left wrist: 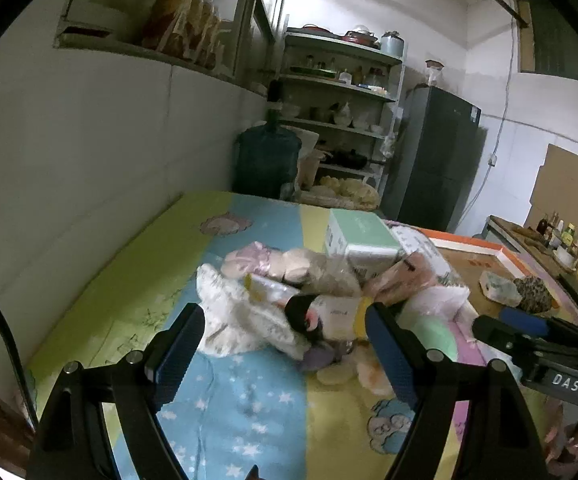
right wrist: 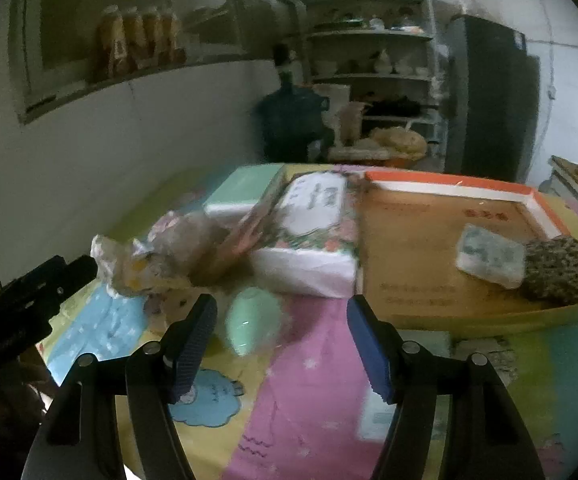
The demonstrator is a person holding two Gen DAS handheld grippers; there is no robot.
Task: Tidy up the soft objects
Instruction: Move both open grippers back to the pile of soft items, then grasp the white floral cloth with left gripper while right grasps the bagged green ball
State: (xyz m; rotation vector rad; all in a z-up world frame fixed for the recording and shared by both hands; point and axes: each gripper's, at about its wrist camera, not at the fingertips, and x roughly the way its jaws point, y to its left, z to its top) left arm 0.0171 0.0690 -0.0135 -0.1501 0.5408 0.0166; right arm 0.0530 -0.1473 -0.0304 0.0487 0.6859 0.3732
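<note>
on the colourful play mat, nearest the left wrist camera, the left gripper hangs with its jaws spread wide and nothing between the pads. just past its fingertips lies the pile of soft objects: a white patterned cloth close to the left finger, a dark plush piece near the middle, and pale pink and beige pieces behind them. none of it touches the fingers as far as the blur allows.

from the right wrist view, the right gripper also stands open, jaws well apart and empty. a mint green rounded soft thing lies on the mat between the fingers' line of sight, nearer the left finger and just beyond its tip. whether it touches that finger cannot be told through the blur.

further off, a white floral box sits behind the green thing, with a mint-topped box behind that. to the right lies a shallow cardboard tray with an orange rim; inside it rest a pale patterned pouch and a dark speckled knitted piece, touching each other.

beyond the mat stand a large blue water bottle, a shelf unit and a dark fridge.
</note>
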